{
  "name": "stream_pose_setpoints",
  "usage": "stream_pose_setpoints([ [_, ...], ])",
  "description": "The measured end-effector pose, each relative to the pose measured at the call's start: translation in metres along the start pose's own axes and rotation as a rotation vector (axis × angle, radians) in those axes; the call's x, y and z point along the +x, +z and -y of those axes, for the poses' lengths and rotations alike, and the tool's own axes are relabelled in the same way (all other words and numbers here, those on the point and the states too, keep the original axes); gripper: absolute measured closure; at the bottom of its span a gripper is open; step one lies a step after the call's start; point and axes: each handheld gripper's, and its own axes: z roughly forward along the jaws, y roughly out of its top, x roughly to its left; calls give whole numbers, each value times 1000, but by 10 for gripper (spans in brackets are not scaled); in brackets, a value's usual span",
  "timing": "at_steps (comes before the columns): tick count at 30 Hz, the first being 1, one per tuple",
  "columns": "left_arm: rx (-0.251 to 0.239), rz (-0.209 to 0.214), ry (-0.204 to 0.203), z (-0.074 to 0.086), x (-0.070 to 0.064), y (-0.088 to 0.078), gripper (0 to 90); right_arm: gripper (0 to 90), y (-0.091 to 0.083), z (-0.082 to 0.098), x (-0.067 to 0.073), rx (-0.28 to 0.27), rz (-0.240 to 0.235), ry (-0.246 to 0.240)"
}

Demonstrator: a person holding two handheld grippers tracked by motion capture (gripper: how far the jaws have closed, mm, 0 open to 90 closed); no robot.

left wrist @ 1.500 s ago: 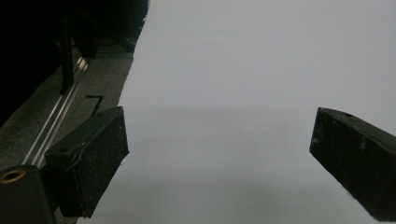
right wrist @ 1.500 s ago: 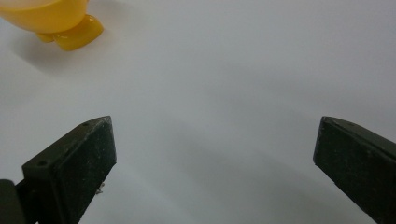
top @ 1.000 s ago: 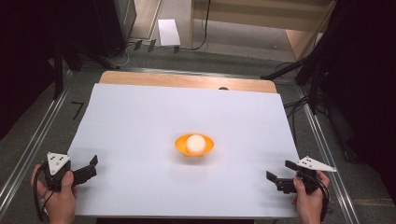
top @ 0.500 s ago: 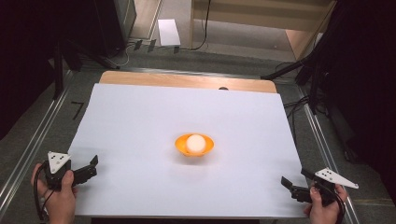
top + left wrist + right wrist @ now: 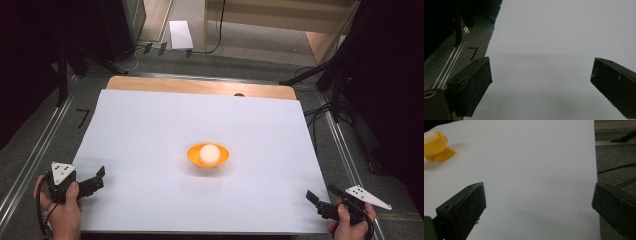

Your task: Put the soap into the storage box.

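The right gripper (image 5: pixel 321 200) has drawn back toward the near right corner of the white sheet (image 5: pixel 150 130) over the past second, ending farther from the orange bowl (image 5: pixel 208 155) than it began; the left gripper (image 5: pixel 98 178) has held its place near the sheet's near left corner, and the bowl has not shifted.

The orange bowl sits about the middle of the white sheet, a pale ball (image 5: pixel 209 153) resting inside it. Both grippers lie well apart from the bowl, one to either side of it and nearer the person than it is. Each is held in a hand: the left hand (image 5: pixel 65 212) wraps the left gripper's body below its grey three-cornered plate (image 5: pixel 61 171), and the right hand (image 5: pixel 350 225) does the same on the other side.

Both sets of jaws stand spread wide and hold nothing. In the left gripper view, bare sheet lies between the two black jaws, with the sheet's edge and grey floor (image 5: pixel 454 62) off to one side. In the right gripper view the bowl (image 5: pixel 435 146) appears in the far upper left corner, tilted on its base, with the ball's pale top just visible in it; bare sheet lies between the jaws there too.
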Motion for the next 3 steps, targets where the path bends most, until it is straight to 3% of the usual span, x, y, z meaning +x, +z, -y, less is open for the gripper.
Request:
stream_pose_setpoints([
  [3,1,0,6,0,0,0,38,0,-1,-1,0,-8,9,10],
])
